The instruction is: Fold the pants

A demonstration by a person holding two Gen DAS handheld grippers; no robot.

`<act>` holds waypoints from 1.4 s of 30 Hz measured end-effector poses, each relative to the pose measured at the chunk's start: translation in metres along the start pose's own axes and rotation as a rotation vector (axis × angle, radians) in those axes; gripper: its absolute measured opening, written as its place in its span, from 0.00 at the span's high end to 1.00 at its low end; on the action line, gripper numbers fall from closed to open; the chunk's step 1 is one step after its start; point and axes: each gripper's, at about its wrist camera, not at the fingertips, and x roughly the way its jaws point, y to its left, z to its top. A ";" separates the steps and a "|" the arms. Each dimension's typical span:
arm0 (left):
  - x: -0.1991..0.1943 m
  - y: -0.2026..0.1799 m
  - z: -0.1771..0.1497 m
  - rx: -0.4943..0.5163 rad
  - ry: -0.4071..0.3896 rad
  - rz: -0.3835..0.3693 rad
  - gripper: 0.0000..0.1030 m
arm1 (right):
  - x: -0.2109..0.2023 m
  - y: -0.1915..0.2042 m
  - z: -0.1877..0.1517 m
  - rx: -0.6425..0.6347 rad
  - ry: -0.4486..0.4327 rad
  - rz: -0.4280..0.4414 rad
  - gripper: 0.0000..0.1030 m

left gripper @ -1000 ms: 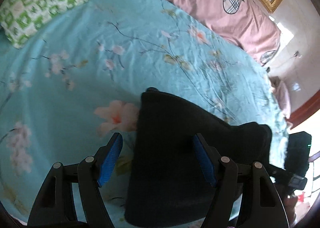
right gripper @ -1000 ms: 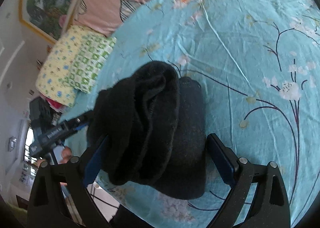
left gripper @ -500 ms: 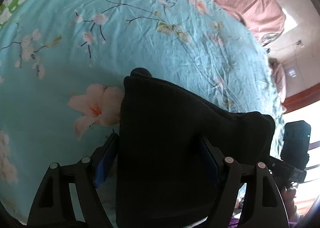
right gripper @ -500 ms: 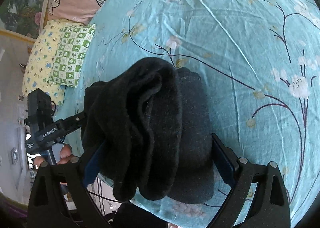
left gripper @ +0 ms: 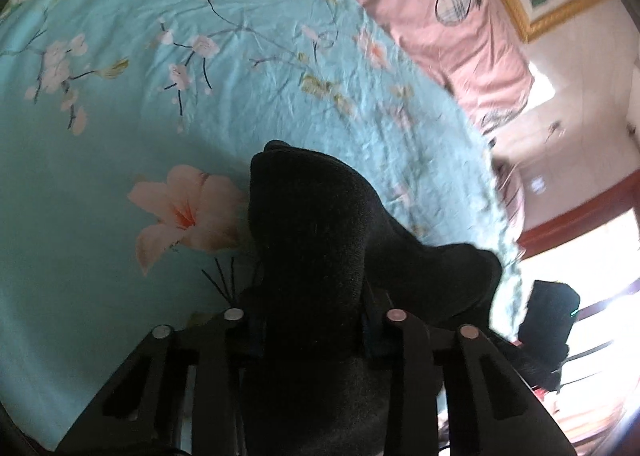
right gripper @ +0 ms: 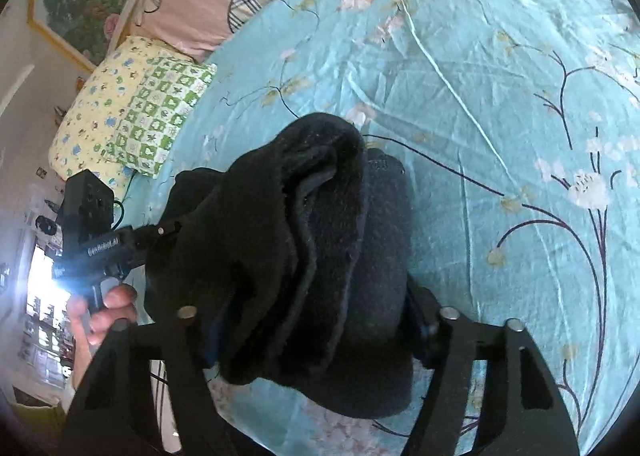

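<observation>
item: black fleece pants, bunched on bed. left tongs & right tongs both clamped on fabric; lift evenly, keep edges aligned.

Left tool clamps tight on the black pants, cloth bunched between both fingers and humping up just ahead. Beyond it spreads the turquoise floral bedsheet; a pink pillow lies far ahead to the right.
</observation>
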 end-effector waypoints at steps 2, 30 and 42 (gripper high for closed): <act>-0.010 -0.006 -0.007 0.002 -0.040 0.000 0.74 | -0.004 -0.001 -0.001 -0.005 -0.004 0.032 0.51; -0.178 0.048 -0.003 -0.117 -0.374 0.330 0.75 | 0.073 0.146 0.064 -0.288 0.057 0.326 0.59; -0.163 0.084 0.034 -0.173 -0.386 0.414 0.75 | 0.143 0.166 0.109 -0.361 0.139 0.337 0.59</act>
